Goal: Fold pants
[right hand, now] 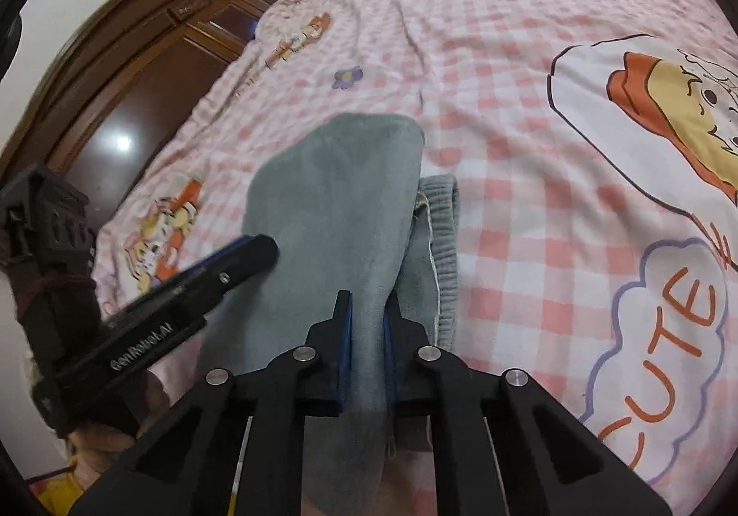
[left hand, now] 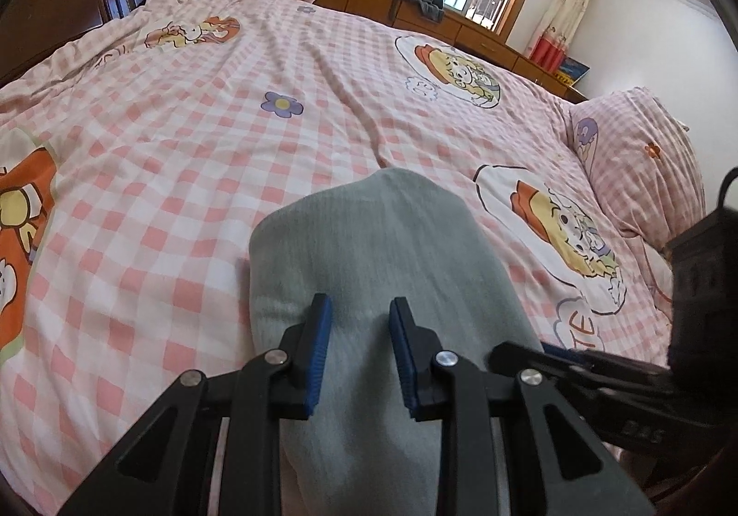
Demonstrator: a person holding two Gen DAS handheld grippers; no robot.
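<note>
A: Any lettering? B: "CUTE" in orange on the checked bedcover (right hand: 507, 110), lower right of the right wrist view. A: More? B: "GenRobot.AI" in white on the left gripper (right hand: 258, 253), lower left.

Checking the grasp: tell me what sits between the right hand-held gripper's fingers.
Grey pants fabric, pinched between the right hand-held gripper fingers in the right wrist view.

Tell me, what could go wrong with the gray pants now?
1. The left hand-held gripper looks open over the pants, so that side may sag or slip.
2. The right hand-held gripper pinches only a narrow ridge of cloth, which might pull free.
3. The waistband pokes out beside the folded layer, so the fold may end up crooked on the quilt.
</note>
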